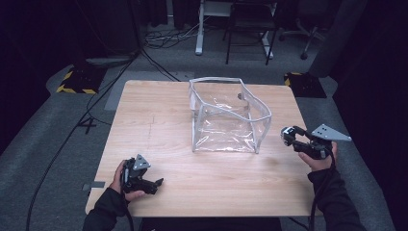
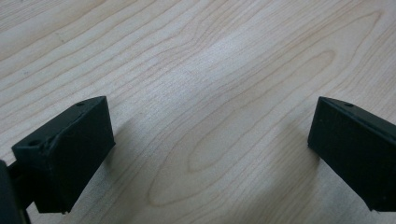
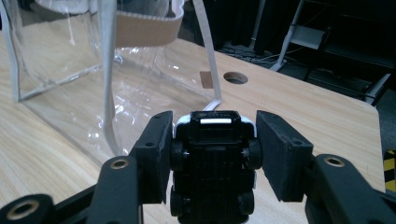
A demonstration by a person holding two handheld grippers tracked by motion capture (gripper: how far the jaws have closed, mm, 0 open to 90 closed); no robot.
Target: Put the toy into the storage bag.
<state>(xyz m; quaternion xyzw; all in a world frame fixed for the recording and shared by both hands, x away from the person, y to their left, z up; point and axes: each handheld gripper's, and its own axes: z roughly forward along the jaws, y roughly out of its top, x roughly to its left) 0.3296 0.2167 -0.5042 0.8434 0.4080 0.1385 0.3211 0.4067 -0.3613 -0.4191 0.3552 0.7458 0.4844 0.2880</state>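
Toy car (image 3: 212, 158) clamped between the right gripper (image 3: 212, 140) jaws, underside facing the camera, four black wheels visible, white body edge at the top. No readable brand or writing on the chassis; a pale strip near its front end is blank or too blurred to tell. In the high view the car (image 1: 287, 135) sits at the tip of the right gripper (image 1: 294, 139), held above the table (image 1: 159, 125) near its right edge.

Just ahead and left of that gripper: clear plastic bag (image 3: 93, 79) with white trim, standing open, no label legible. In the high view the bag (image 1: 226, 118) stands mid-table, near the car but apart.

A round hole in the tabletop (image 3: 235, 77) lies beyond the car.

Left gripper (image 2: 205, 154) spread wide, nothing between the jaws, bare wood below. In the high view it (image 1: 156, 184) rests low at the near left, well apart from the bag.
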